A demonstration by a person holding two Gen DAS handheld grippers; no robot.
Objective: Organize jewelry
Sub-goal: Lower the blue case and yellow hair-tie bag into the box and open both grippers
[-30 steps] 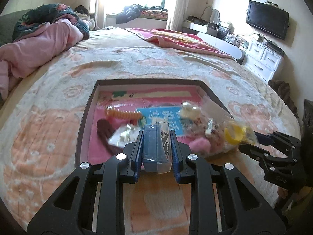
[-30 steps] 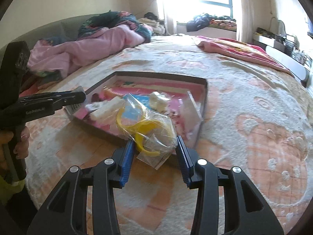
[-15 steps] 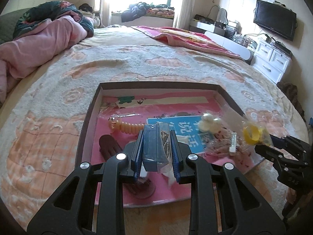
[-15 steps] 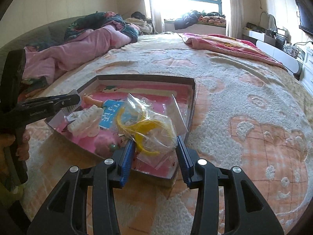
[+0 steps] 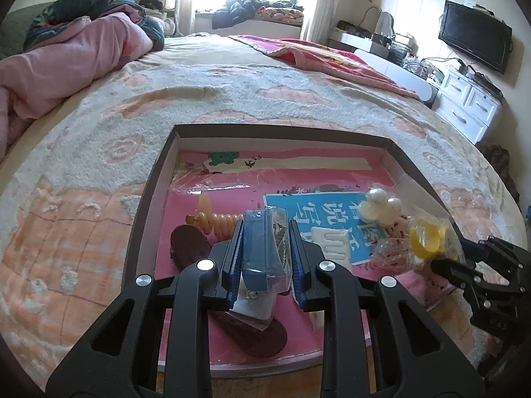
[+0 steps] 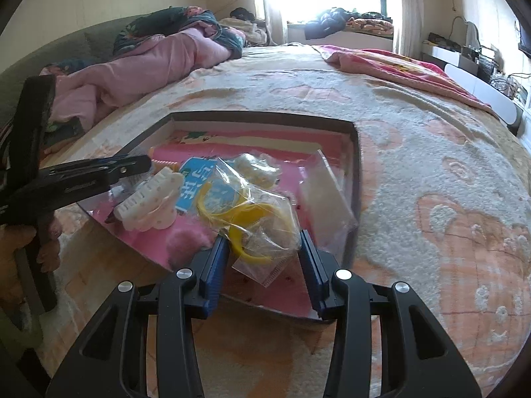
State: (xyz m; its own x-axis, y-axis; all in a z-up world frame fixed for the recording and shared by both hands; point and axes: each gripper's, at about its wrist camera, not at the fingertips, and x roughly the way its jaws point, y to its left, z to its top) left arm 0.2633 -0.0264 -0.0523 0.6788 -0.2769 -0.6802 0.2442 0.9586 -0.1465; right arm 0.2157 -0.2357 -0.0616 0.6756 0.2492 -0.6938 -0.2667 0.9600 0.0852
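Left gripper [image 5: 264,258] clamps a blue packet [image 5: 262,248] and right gripper [image 6: 264,258] a bag [image 6: 255,219] of yellow hoops, both over the tray [image 5: 149,199] on the bed [image 5: 232,99], apparently not yet released among clips already inside.

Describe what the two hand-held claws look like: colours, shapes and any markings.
The left claw and the right claw look alike: matte black plastic frames that fork into two arms with triangular cut-outs, silver round screw heads at the joints, and ribbed blue pads lining the fingers. Seen side-on from the right wrist, the left claw has small pale lettering on its finger, too small to read. No cables or sleeves show.
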